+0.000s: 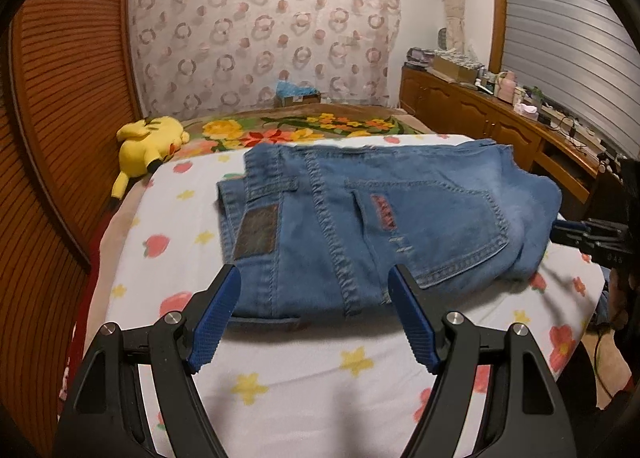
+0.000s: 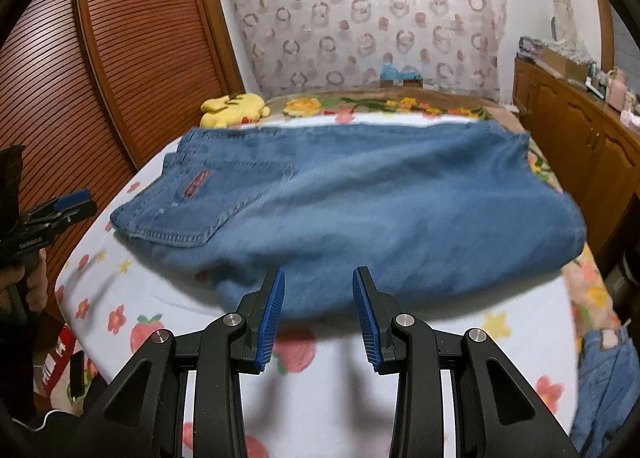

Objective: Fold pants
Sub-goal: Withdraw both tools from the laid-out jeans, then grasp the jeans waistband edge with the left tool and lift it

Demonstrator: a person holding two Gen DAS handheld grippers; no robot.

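Blue jeans lie folded into a compact stack on the bed, back pocket and leather waistband patch facing up. My left gripper is open, its blue pads hovering just over the near edge of the stack at the waistband end, with nothing pinched. In the right wrist view the jeans spread across the middle. My right gripper stands open with a narrower gap at their near folded edge, gripping nothing. Each gripper shows at the rim of the other's view: the right gripper and the left gripper, held by a hand.
The bed sheet is white with strawberries and stars. A yellow plush toy lies at the far left, a floral blanket behind the jeans. A cluttered wooden cabinet lines the right, slatted wooden doors the left. More denim hangs at the bed's right edge.
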